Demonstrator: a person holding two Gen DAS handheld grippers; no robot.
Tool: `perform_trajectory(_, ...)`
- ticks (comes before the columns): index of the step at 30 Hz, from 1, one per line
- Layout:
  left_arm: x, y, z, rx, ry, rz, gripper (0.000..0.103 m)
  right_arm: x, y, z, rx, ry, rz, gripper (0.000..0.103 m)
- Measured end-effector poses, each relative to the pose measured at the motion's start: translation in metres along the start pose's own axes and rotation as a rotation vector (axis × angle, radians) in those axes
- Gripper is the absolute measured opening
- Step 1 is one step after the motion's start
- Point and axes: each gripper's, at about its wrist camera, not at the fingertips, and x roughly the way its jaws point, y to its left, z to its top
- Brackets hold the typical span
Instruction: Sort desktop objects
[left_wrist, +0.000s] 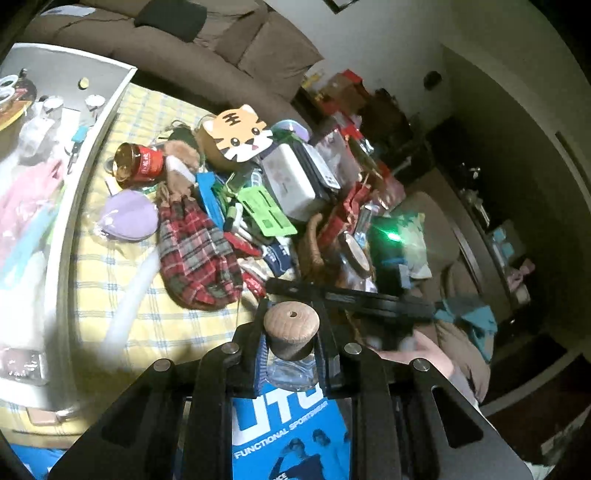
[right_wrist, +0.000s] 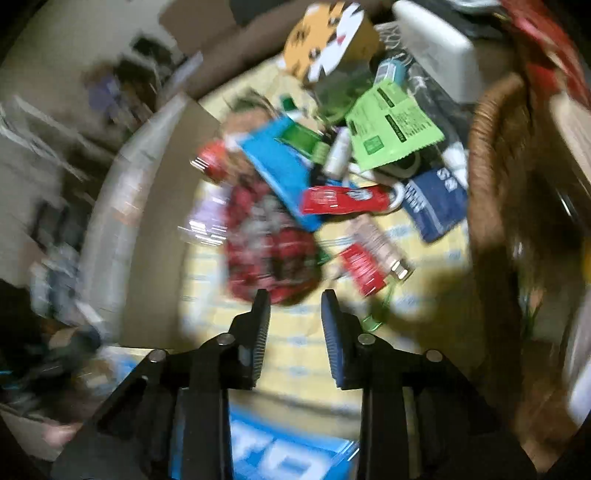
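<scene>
Cork-stoppered glass bottle clenched in left hand-held gripper; right hand-held gripper empty, parted.

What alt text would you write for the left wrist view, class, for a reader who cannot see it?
The left claw grips a small glass bottle with a wooden stopper. Beyond it, a yellow checked cloth holds a cluttered pile: tartan pouch, red tin, tiger-face box.

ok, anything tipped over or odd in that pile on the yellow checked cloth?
Yes. The red can with the gold end lies on its side at the pile's left edge, beside the lilac pouch. The rest is a loose heap. The left gripper is shut on a small clear bottle with a wooden stopper.
</scene>
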Motion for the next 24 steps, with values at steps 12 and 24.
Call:
perform_trajectory(12, 0.009, 0.017, -0.004, -0.046, 0.016, -0.037, 0.020, 0.055, 0.009, 0.008, -0.136, 0.092, -0.186, 0.015)
perform_trajectory(24, 0.008, 0.000, -0.014, 0.082, 0.046, 0.043, 0.020, -0.011, 0.019, -0.018, -0.183, -0.048, -0.094, 0.012)
